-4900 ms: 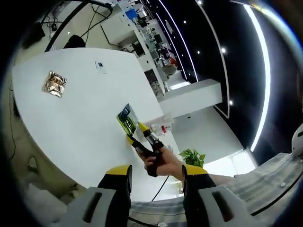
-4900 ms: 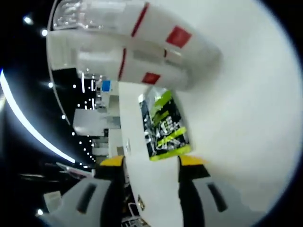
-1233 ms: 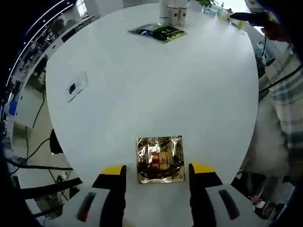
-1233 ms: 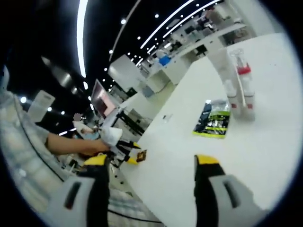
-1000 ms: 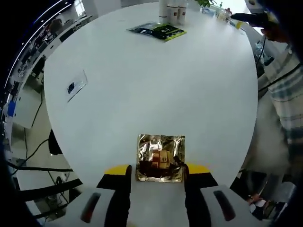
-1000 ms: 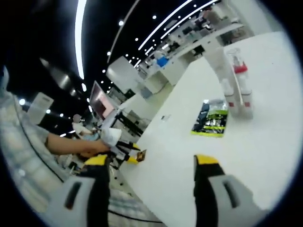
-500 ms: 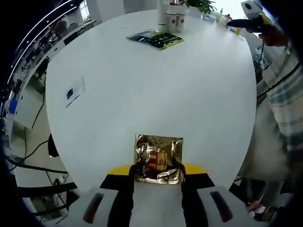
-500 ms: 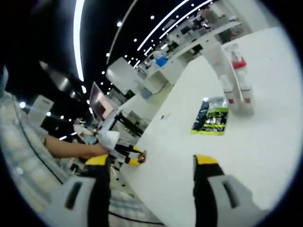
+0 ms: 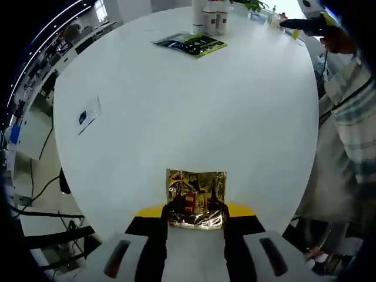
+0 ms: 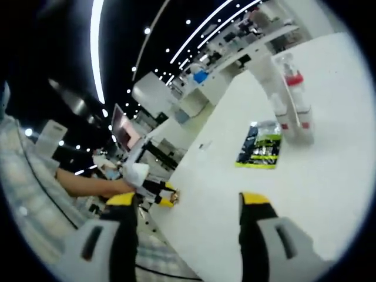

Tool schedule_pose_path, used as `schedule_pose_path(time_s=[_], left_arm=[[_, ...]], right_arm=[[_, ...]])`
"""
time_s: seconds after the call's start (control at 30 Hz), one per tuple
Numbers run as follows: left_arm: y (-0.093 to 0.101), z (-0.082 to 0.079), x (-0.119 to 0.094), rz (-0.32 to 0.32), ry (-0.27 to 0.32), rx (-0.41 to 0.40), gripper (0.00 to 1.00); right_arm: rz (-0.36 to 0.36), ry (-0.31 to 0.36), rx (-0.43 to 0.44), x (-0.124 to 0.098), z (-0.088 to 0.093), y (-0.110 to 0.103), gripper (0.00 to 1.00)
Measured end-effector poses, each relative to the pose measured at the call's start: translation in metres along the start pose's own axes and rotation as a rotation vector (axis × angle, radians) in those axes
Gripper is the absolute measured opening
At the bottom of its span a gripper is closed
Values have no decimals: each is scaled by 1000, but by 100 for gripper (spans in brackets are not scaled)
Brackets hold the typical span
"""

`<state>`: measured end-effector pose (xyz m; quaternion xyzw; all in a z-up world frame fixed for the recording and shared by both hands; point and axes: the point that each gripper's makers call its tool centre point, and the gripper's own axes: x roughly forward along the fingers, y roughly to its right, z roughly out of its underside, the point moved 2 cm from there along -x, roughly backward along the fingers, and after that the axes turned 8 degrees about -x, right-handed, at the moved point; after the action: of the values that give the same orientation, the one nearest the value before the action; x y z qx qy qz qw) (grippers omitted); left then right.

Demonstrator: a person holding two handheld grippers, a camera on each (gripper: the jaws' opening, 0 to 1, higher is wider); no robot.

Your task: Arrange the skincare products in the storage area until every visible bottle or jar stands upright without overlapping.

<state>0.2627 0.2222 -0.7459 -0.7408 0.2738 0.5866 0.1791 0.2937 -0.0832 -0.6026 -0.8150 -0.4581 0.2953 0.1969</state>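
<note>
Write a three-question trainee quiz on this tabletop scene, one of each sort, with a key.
1. True or false: the left gripper is shut on the gold sachet.
2. What lies beside the bottles at the table's far end? A) green-and-black sachet B) towel C) open book
3. Fill in: the right gripper's jaws stand ____ with nothing between them.

Key: 1 true. 2 A, the green-and-black sachet. 3 open.

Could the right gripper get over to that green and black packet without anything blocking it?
Probably yes. The right gripper is open, and bare white table lies between it and the green and black packet. The bottles stand beyond the packet.
</note>
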Motion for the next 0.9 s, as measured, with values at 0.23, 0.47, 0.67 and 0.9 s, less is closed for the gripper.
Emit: schedule_pose_path(time_s=[0.23, 0.47, 0.67, 0.9], left_arm=[[12, -1, 1, 14, 0, 7, 4], [18, -1, 0, 14, 3, -23, 2], [37, -11, -2, 65, 43, -31, 2], [56, -47, -31, 176, 225, -59, 2]], right_arm=[[0, 6, 2, -3, -2, 3, 68], [-5, 9, 10, -6, 0, 4, 67], [-14, -17, 12, -3, -3, 0, 67], [10, -54, -15, 18, -2, -16, 67]])
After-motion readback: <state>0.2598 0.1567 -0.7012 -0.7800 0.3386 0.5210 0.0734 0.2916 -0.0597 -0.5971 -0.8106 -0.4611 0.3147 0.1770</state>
